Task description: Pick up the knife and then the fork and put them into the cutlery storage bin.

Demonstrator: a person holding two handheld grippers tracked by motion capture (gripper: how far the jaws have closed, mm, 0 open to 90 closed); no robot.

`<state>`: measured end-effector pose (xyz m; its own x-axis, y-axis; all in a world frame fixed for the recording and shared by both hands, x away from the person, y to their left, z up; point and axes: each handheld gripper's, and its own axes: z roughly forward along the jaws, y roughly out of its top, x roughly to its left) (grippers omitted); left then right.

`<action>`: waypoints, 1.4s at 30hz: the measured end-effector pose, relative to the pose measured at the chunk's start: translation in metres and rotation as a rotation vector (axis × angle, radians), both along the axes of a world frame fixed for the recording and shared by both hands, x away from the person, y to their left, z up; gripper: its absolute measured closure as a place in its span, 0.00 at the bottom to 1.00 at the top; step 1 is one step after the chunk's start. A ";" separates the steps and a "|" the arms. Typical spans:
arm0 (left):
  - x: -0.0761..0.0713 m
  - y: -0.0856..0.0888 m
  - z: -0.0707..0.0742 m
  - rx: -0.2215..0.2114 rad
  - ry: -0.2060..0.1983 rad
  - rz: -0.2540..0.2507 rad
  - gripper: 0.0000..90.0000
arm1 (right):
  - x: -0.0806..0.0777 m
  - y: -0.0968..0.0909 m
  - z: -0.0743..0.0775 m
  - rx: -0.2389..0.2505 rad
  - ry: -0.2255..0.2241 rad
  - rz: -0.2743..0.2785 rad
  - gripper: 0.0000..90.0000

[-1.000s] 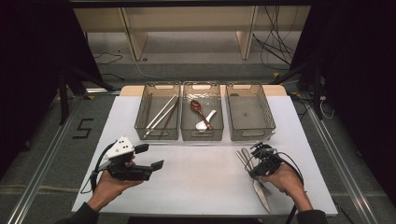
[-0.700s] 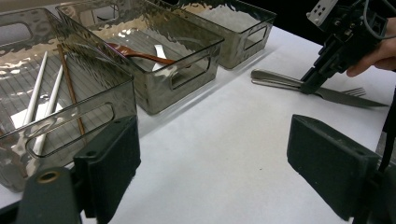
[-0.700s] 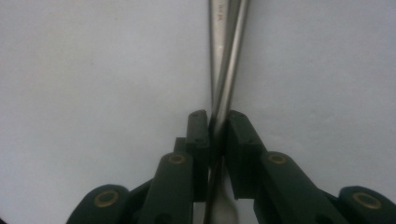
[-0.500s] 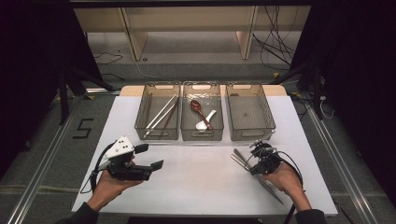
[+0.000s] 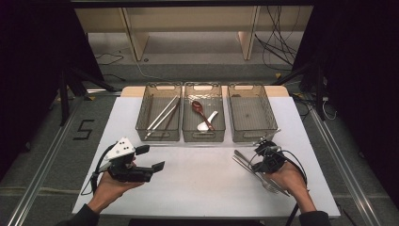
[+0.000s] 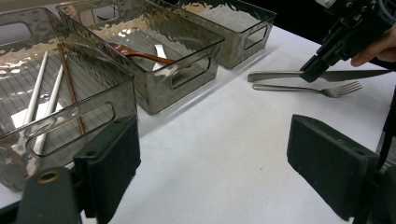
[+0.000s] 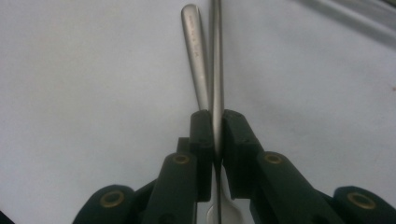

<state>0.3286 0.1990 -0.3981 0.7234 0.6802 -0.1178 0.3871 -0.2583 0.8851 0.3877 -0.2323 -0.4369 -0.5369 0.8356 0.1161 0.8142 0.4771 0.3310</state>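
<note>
A: Start with the big picture — what carries everything?

B: A white tabletop (image 5: 197, 183), with three smoked clear bins in a row along its far side. The left bin (image 5: 159, 117) holds chopsticks (image 5: 162, 113), the middle bin (image 5: 203, 117) holds a brown spoon (image 5: 200, 110) and a white spoon (image 5: 208, 121), and the right bin (image 5: 251, 117) looks empty. I'd judge it a sorting job, one kind of cutlery per bin, which would leave the right bin for the metal pieces.

A: And the hands?

B: The left tool (image 5: 149, 159) rests near the front left edge, well apart from the cutlery; in the left gripper view its jaws stand wide with nothing between them, so it is released and idle. The right tool (image 5: 261, 151) sits just in front of the right bin, and its jaws have just been closing.

A: Closing on what?

B: On a knife (image 7: 216, 56). In the right gripper view the pads pinch it edge-up, clenched tight on the thin metal. The grip is partway along its length — probably so it balances when lifted.

A: Anything beside it?

B: A fork (image 6: 303, 87) lies flat on the tabletop just beside the knife, nearly parallel, outside the jaws. The narrow pinch seems meant to take one piece alone.
</note>
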 end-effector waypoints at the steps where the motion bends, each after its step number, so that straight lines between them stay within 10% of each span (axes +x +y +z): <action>1: 0.000 0.000 0.000 0.000 0.000 0.000 0.18 | 0.000 0.000 0.001 0.003 -0.006 -0.002 0.93; 29: 0.001 0.000 -0.001 0.000 0.005 0.006 0.18 | 0.000 -0.020 0.046 0.114 -0.161 -0.051 0.93; 42: 0.001 0.001 -0.001 0.000 0.005 0.010 0.18 | 0.037 -0.028 0.076 0.122 -0.218 -0.107 0.93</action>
<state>0.3300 0.1997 -0.3994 0.7159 0.6875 -0.1215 0.3944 -0.2547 0.8829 0.4251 -0.2598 -0.3612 -0.4700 0.8757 0.1105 0.7607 0.3383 0.5540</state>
